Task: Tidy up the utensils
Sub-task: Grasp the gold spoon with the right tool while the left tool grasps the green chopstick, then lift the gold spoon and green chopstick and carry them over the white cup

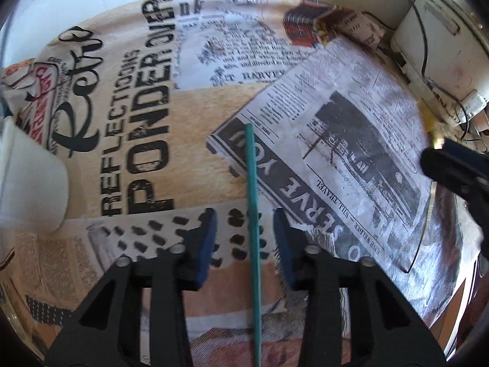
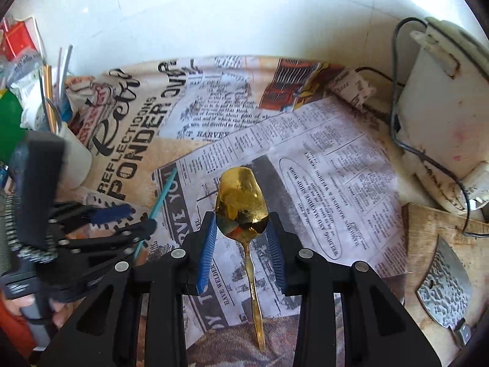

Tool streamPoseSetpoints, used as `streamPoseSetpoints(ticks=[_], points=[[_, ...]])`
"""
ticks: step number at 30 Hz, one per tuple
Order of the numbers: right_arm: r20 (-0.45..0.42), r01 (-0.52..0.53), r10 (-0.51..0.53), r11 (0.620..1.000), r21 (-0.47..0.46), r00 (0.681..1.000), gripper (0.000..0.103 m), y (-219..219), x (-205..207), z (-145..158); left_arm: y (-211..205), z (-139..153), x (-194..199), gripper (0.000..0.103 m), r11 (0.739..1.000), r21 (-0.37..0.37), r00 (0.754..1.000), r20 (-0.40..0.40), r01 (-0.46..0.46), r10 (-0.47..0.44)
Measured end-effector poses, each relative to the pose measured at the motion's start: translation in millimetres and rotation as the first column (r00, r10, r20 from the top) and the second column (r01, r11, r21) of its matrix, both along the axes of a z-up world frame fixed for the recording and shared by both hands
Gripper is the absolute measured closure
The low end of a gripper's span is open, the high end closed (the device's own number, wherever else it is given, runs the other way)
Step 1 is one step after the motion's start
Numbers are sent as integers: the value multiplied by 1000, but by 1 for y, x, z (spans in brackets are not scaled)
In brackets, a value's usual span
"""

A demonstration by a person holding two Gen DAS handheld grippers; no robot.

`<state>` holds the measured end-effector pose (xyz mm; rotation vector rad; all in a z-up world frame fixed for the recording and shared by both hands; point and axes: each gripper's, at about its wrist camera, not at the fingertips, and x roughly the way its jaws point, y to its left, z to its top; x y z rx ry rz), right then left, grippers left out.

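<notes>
A: Left wrist view, inventory?
B: One teal stick lies on the printed cloth, running between the left gripper pads. The jaws stand apart and touch nothing. One white cup sits at left.

A: Right wrist view?
B: One gold spoon; the right gripper is clamped on its bowl, handle hanging toward the camera. One newspaper sheet lies beneath. One cleaver rests on one wooden board at right.

Gold spoon — teal stick — newsprint-patterned cloth.
</notes>
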<state>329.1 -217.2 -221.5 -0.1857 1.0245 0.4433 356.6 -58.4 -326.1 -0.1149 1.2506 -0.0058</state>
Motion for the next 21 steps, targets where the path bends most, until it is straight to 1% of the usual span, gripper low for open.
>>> streamPoseSetpoints(ticks=[6,8,10,11,12,17,19,21], points=[[21,2,-2,1000,27,1000,72,-6,-7,11,-4,-2,8,72,1000,4,1000,2,-11,11],[25,2,-3,999,37,1000,72,-7,-9,14,-5,-3,11,77,1000,21,1000,3,-10,10],[29,2,-4,999,46,1000,72,-7,-11,17,-6,-3,15,89,999,40,1000,2,-12,12],[32,2,-4,999,49,999,72,-8,-11,18,-5,-3,17,92,999,46,1000,0,-12,12],[34,2,-4,999,53,999,72,-8,-12,19,-5,-3,19,98,998,56,1000,-2,-7,7],[49,0,-3,998,68,999,72,-9,-15,26,-2,-3,21,98,998,67,1000,-7,15,-15],[55,1,-5,997,73,998,72,-10,-17,30,-1,-3,20,98,998,54,1000,-12,16,-15],[61,0,-5,997,77,998,73,-10,-19,33,-1,1,15,98,999,48,1000,2,13,-13]])
